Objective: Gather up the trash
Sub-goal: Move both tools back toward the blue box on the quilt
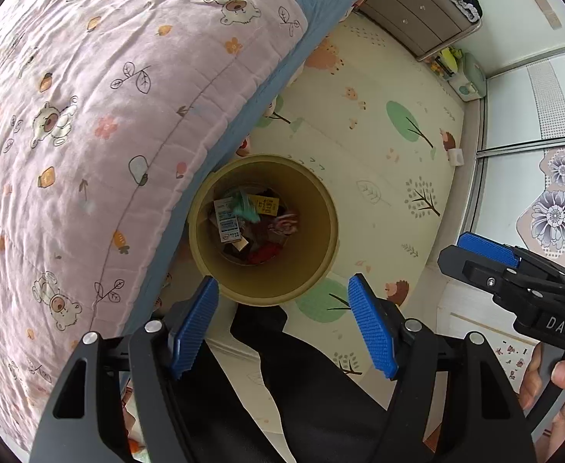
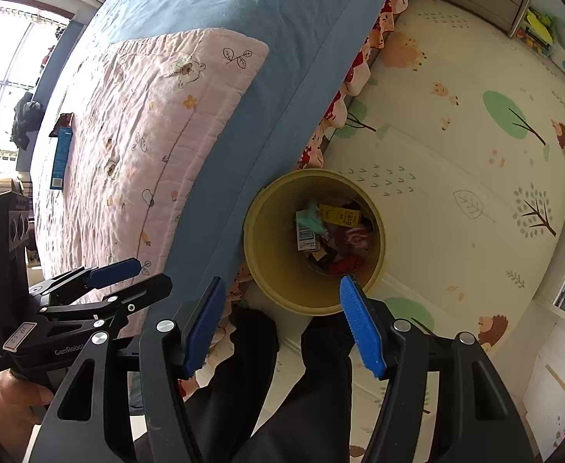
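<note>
Pink quilt (image 1: 89, 123) with bears, flowers, leaves, spread over blue bedsheet (image 2: 220, 11), left half of scene. Cream play mat (image 1: 390, 177) with trees and hedgehogs covers floor right of bed. Grey drawer unit (image 1: 413, 11) against far wall, toys (image 1: 446, 59) just beside it. Sliding wardrobe door (image 1: 529, 115) with flower panel, right.

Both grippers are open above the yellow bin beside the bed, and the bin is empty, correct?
Not quite. The yellow bin already holds wrappers and packets, as the left wrist view shows. The rest stands: the left gripper and right gripper are open above it, beside the bed.
</note>
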{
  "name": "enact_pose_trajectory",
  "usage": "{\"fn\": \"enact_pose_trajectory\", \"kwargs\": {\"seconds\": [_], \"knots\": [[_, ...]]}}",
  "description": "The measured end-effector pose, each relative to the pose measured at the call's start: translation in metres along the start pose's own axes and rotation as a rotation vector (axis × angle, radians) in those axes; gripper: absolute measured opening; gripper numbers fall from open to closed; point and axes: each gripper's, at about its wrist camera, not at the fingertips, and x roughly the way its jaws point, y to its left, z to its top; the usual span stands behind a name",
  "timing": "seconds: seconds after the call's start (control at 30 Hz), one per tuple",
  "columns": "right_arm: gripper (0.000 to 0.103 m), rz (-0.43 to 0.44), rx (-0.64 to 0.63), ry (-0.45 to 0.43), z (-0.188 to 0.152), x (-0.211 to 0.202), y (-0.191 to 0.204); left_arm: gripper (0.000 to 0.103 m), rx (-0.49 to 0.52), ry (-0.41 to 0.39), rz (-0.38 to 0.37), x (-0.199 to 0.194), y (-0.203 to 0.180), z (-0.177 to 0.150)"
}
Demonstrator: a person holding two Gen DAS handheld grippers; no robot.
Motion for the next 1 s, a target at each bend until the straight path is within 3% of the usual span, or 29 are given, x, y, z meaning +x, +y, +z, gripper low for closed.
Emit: {"fn": "enact_pose_trajectory", "kwargs": {"seconds": [0.2,0.47,0.77,1.0], "knots": [[0.061,-0.003,-0.026,-0.017,0.005,-0.007,0.018,0.070,-0.017,-0.036,-0.025,-0.016,0.012,-0.003],[0.061,0.007,-0.106,-0.034,0.009,-0.010,0.072,0.071,-0.063,-0.116,-0.033,-0.052,0.039,-0.011],[0.060,0.011,-0.266,-0.037,0.016,0.000,0.174,0.071,-0.184,-0.215,-0.042,-0.109,0.120,-0.031],[0.060,0.030,-0.366,-0.058,0.023,0.013,0.270,0.071,-0.271,-0.284,-0.018,-0.152,0.208,-0.047]]}}
